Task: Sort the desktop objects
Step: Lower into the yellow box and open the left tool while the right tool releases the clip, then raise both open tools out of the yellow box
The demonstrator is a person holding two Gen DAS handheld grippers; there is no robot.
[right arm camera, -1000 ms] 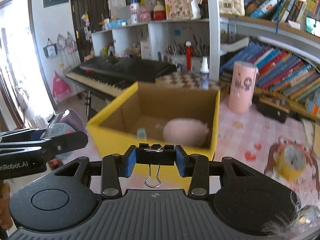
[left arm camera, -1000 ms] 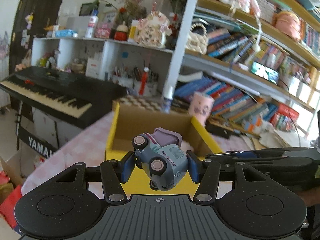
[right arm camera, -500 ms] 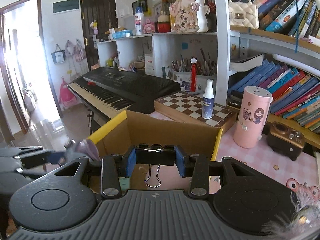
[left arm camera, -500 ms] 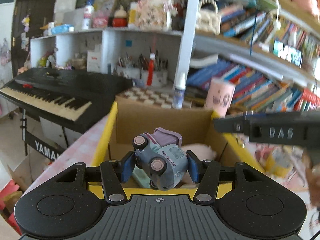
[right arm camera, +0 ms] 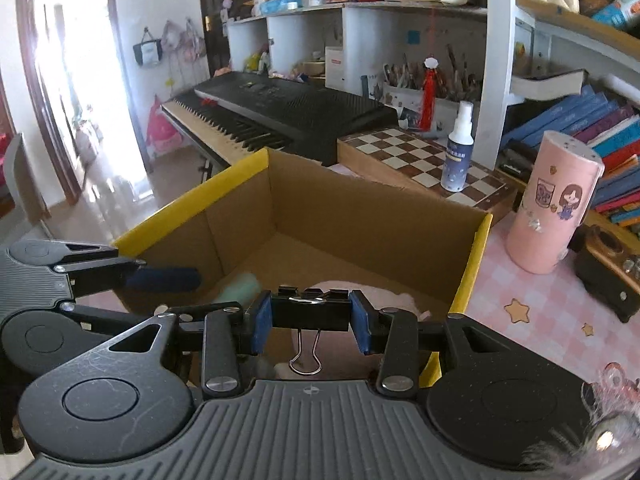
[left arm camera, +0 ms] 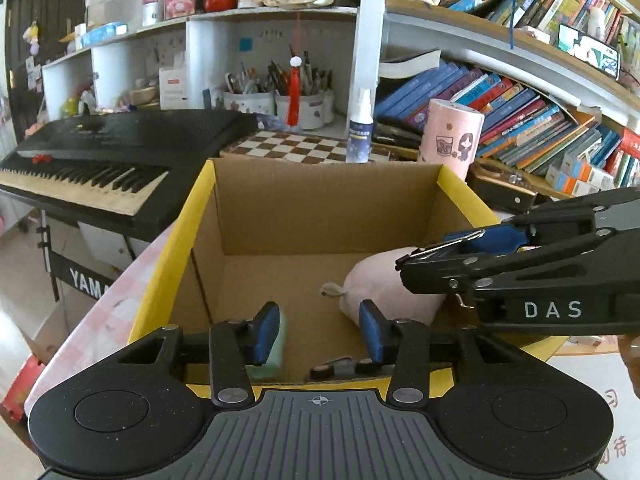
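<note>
Left tongs (left arm camera: 318, 330): closing, nothing pinched, held over box (left arm camera: 320, 216).
Right tongs (right arm camera: 311, 322): binder clip (right arm camera: 308, 312) pinched, above box.
Box contents: pink plush (left arm camera: 384, 292), green block (left arm camera: 276, 344).
Beside box: pink canister (right arm camera: 554, 204) on desk (right arm camera: 532, 312).

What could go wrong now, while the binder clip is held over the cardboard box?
1. The black metal binder clip, pinched in the right gripper, hangs above the soft pink plush toy; dropped here, it may bounce off unpredictably.
2. That gripper reaches in low across the rim of the yellow-edged cardboard box; going lower might knock the box.
</note>
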